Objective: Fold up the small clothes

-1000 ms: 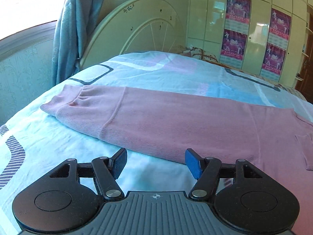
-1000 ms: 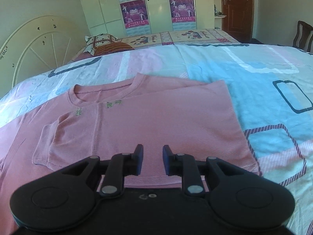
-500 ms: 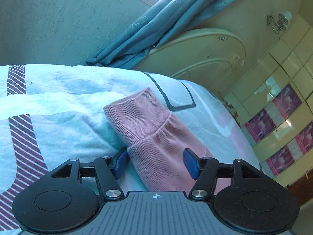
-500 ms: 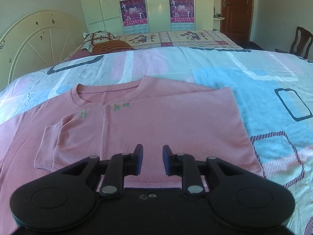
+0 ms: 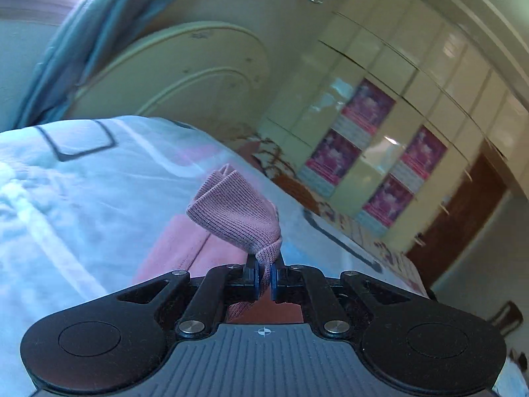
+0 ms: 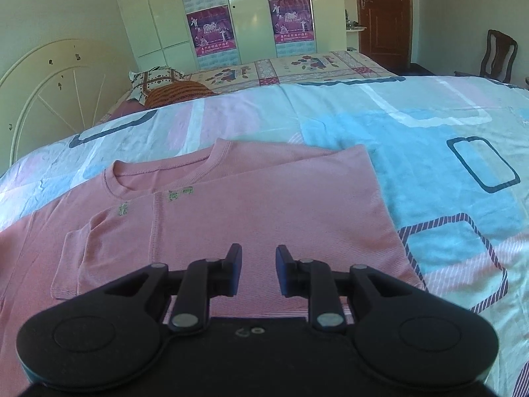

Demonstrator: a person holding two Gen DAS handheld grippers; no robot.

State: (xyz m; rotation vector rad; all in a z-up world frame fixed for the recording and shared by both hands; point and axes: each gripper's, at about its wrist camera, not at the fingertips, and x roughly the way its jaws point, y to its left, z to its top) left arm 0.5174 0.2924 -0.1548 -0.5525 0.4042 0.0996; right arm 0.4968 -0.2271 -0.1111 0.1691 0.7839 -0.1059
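Note:
A pink ribbed long-sleeve top (image 6: 264, 205) lies flat on the bed, neck toward the headboard, with its right side folded in to a straight edge. My left gripper (image 5: 263, 273) is shut on the top's sleeve cuff (image 5: 238, 215) and holds it lifted above the bed; the rest of the sleeve (image 5: 175, 248) hangs down below. My right gripper (image 6: 258, 264) is open and empty, hovering over the lower middle of the top's body.
The patterned blue, white and pink bedsheet (image 6: 429, 125) covers the bed. A cream headboard (image 6: 49, 76) and pillows (image 6: 165, 86) are at the far left. A wardrobe with posters (image 6: 251, 16), a brown door (image 6: 385, 16) and a chair (image 6: 497, 54) stand behind.
My left gripper moved to the sleeve end, closed on the cuff and lifted it off the bed. My right gripper opened slightly wider and stayed over the top's body.

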